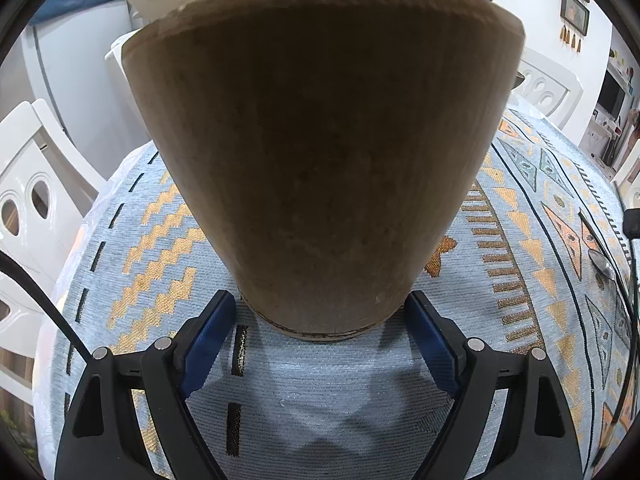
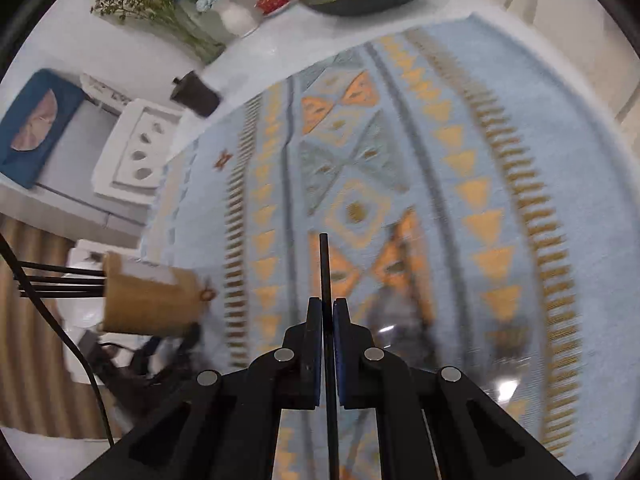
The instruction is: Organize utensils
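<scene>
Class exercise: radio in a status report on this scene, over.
Left gripper clamped on wooden holder. Right gripper shut on thin black utensil handle. Holder already holds black utensils. Nothing in the way.

Left gripper (image 1: pixel 320 312): matte black frame, two angular fingers (image 1: pixel 208 332) lined inside with blue pads. Linkage arms in pairs, each pivot capped by a round silver pin. Triangular cut-outs in the outer arms. Thin black cable along the left edge of the view.

Right gripper (image 2: pixel 328 320): same make; black frame, flat blue-faced fingers (image 2: pixel 314 340), four silver pivot pins, elongated cut-outs in the outer arms. Thin black cable at lower left of the view.
</scene>
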